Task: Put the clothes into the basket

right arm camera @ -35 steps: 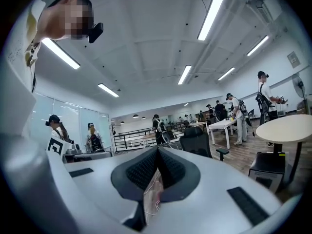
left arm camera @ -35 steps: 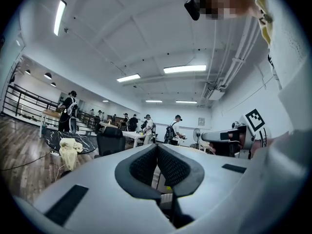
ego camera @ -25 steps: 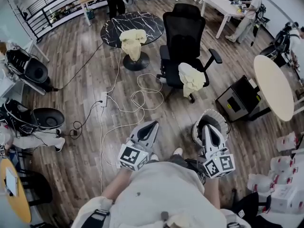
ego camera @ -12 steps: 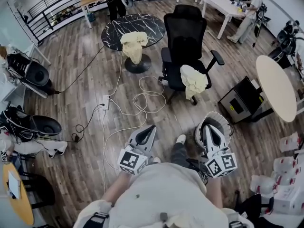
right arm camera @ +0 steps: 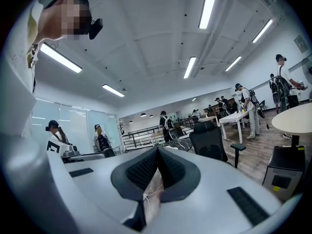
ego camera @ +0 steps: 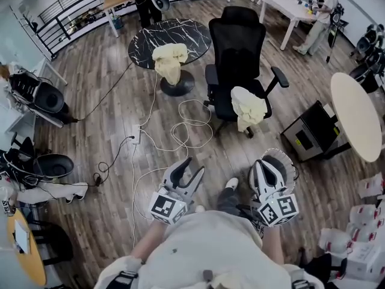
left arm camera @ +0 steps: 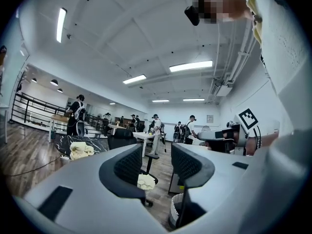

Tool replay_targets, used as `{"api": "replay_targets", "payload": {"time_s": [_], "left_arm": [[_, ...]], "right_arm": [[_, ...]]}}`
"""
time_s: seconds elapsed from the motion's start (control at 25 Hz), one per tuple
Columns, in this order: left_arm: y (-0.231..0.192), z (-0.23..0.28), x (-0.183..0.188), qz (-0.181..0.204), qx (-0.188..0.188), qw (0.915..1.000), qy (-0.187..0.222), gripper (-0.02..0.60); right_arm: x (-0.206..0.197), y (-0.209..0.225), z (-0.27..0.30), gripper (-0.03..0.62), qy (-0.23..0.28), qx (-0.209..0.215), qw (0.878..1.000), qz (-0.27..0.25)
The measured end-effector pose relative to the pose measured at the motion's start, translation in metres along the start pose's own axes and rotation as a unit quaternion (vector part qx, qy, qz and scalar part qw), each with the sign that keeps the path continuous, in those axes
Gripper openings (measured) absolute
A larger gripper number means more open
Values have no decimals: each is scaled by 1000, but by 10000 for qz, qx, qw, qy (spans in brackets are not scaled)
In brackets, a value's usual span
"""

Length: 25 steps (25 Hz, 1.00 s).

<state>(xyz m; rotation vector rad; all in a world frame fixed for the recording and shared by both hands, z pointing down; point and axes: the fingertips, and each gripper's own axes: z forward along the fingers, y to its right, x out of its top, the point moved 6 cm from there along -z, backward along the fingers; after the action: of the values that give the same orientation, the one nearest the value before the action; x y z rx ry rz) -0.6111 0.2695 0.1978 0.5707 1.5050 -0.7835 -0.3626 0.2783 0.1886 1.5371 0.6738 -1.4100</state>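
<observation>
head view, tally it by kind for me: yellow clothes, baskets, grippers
yellow clothes: 2
basket: 1
grippers: 2, the left gripper, whose jaws have just been opening with nothing between them, and the right gripper, jaws together
total: 5

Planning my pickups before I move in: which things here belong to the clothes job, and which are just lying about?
Job: far yellow cloth on marble table; near yellow cloth on office chair; mesh basket.
Lying about: black box; round white table; white desk.
</observation>
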Motion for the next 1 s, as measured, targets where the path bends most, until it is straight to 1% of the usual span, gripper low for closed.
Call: {"api": "replay_targets", "payload": {"time_s": [0.08, 0.32, 0.4, 0.48, 0.64, 0.72, 0.84, 1.0], "left_arm": [[-4, 22, 3, 82, 14, 10000, -52, 199], [-23, 90, 9, 98, 188, 9997, -113, 190], [-28, 110, 11, 99, 270, 9995, -134, 159], [-32, 130, 14, 102, 304, 9993, -175, 158], [-41, 171, 20, -68, 450, 9988, -198, 186], [-45, 193, 22, -138, 529, 9983, -195, 185], [-47, 227, 23, -112, 571, 9981, -219, 183], [-39, 271, 25, -27, 696, 9974, -159, 176]], "right_arm": [[5, 17, 14, 8, -33, 34, 10000, 40], [21, 76, 66, 8, -105, 156, 9998, 107], [27, 94, 81, 8, -126, 185, 9997, 113], [34, 112, 97, 8, -161, 243, 9995, 137], [50, 148, 128, 8, -199, 466, 9986, 118], [59, 166, 144, 8, -163, 555, 9983, 63], [71, 191, 165, 9, -168, 792, 9967, 17], [77, 228, 181, 9, -225, 1092, 9938, 15]]}}
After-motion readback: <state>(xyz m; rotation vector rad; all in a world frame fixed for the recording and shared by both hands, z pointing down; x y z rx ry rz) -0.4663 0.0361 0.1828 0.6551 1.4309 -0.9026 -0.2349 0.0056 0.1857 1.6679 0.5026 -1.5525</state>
